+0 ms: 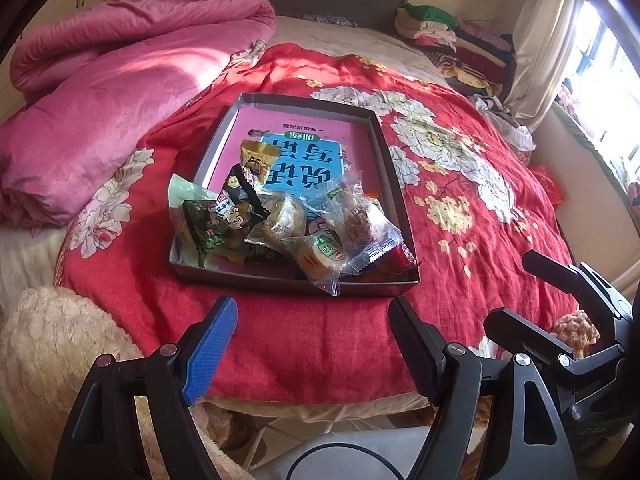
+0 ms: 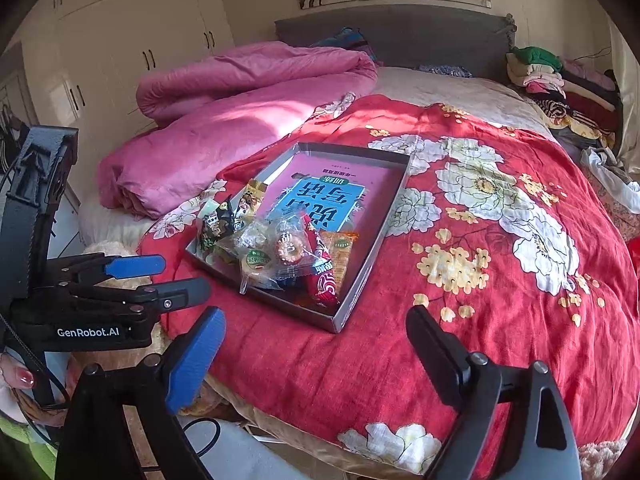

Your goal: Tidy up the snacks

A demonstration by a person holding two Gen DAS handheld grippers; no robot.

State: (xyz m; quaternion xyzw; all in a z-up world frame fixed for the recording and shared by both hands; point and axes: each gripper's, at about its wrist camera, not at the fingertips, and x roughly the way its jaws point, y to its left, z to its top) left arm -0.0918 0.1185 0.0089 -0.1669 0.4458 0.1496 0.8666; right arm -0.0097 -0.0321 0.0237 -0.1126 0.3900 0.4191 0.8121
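Grey tray [image 1: 394, 285] holds snacks [image 1: 280, 216], beyond empty, spread left gripper [image 1: 312, 320], right gripper [image 2: 316, 332].

Left gripper [image 1: 312, 340]: black frame of angular struts; one finger faced with a ribbed blue pad [image 1: 210, 350], the other finger pad [image 1: 412, 350] black.
Pivots: round silver screw heads at each finger joint.
Right gripper [image 2: 316, 356]: same black build, with one blue pad [image 2: 192, 364] and one black pad [image 2: 434, 354].
Marking: white lettering "GenRobot.AI" [image 2: 88, 332] on the left gripper's black body, read from the right wrist view.
Cable: thin black lead [image 2: 36, 364] looping beside that body.
Hand [image 2: 18, 376]: fingernail painted glossy red.
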